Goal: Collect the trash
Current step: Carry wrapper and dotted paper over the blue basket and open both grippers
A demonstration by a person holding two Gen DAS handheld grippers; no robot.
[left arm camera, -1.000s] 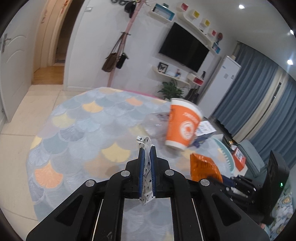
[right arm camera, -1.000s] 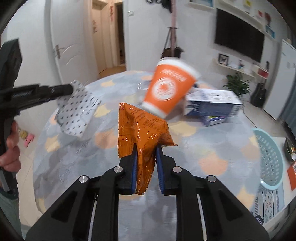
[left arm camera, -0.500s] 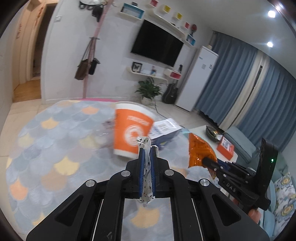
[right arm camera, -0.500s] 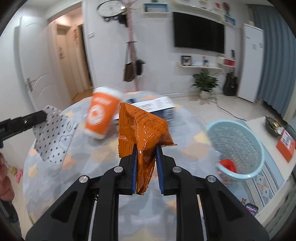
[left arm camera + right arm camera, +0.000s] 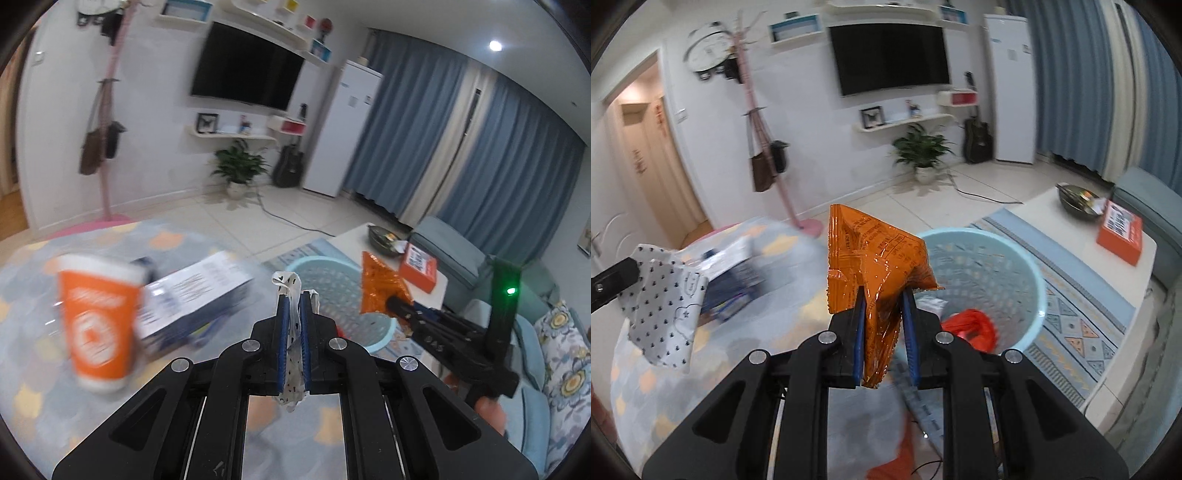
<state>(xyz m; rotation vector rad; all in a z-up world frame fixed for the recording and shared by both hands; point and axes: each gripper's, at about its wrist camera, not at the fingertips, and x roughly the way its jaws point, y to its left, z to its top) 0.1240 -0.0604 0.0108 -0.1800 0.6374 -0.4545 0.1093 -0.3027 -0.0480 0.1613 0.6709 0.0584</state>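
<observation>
My left gripper (image 5: 293,321) pinches the spotted paper scrap (image 5: 291,328) above the table's edge; my right gripper (image 5: 884,314) clamps the orange wrapper (image 5: 875,258) beside the blue basket (image 5: 1015,266). Best released only once squarely over its rim.

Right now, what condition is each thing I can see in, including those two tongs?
Left tongs: shut on spotted paper.
Right tongs: shut on orange wrapper.
Basket: upright, red trash inside.
Orange cup: upright on table, blurred.
Box: lying flat beside the cup.
TV: off.
</observation>
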